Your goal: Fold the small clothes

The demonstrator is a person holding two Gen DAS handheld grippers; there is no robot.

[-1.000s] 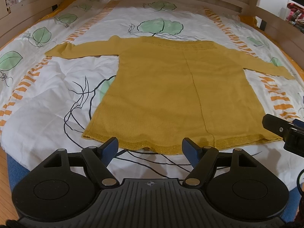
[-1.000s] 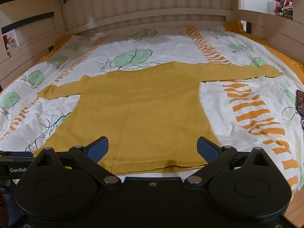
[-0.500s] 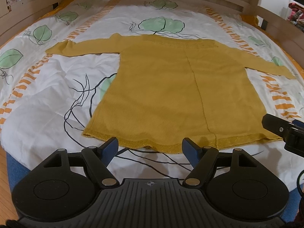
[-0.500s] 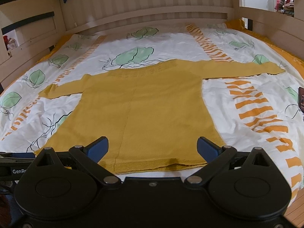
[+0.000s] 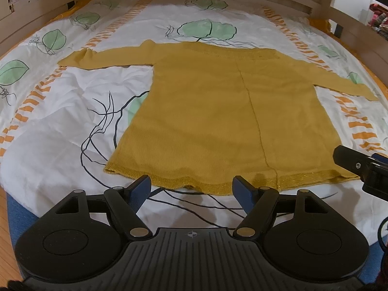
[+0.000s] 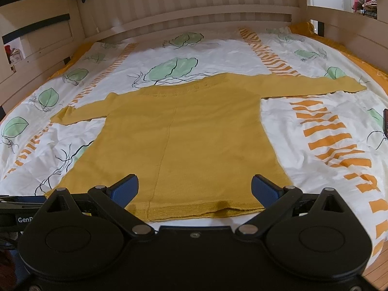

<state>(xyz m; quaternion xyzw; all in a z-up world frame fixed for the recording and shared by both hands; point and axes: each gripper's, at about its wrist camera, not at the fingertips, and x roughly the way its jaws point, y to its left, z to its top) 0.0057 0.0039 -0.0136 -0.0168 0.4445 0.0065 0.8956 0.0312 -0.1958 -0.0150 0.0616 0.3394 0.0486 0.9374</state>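
Observation:
A mustard-yellow knitted sweater point(image 5: 218, 116) point(image 6: 189, 140) lies flat on the bed, both sleeves spread sideways and the hem nearest me. My left gripper point(image 5: 191, 190) hovers open just in front of the hem's left half, nothing between its blue pads. My right gripper point(image 6: 195, 189) stands open over the hem's right half, holding nothing. The tip of the right gripper point(image 5: 359, 167) shows at the right edge of the left wrist view, and part of the left gripper point(image 6: 14, 208) at the left edge of the right wrist view.
The sweater rests on a white duvet point(image 5: 60, 126) point(image 6: 327, 133) printed with green leaves and orange stripes. Wooden bed rails point(image 6: 169, 7) enclose the far side and both ends. A dark object point(image 6: 385, 121) lies at the duvet's right edge.

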